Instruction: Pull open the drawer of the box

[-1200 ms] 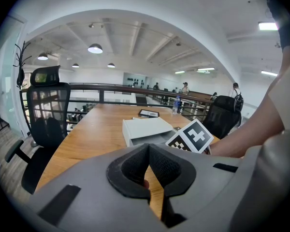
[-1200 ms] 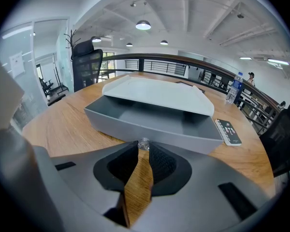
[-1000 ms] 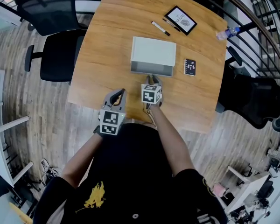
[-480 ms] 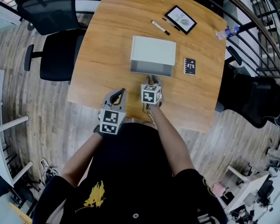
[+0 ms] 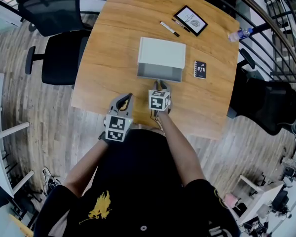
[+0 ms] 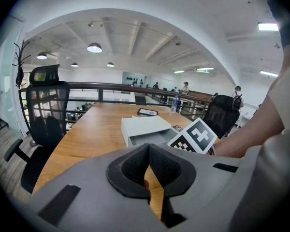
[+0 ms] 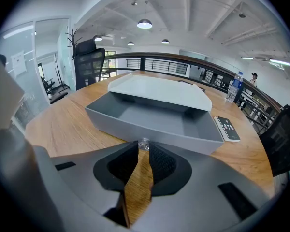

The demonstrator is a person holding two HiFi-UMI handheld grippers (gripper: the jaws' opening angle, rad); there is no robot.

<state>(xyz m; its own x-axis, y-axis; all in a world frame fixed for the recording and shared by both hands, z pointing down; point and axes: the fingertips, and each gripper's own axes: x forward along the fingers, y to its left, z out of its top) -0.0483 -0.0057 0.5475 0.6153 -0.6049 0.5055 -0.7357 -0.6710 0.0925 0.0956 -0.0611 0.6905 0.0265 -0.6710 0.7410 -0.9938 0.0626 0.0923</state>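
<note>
A white box lies at the middle of the wooden table, and its grey drawer stands pulled out toward me. In the right gripper view the drawer is an empty tray below the white lid. My right gripper is at the drawer's front, shut on its small clear knob. My left gripper hovers over the table's near edge, left of the drawer and apart from it; its pads meet at the tips with nothing between them.
Beyond the box lie a pen and a black-framed card. A small black notebook sits right of the box. A water bottle lies at the table's right edge. Office chairs flank the table.
</note>
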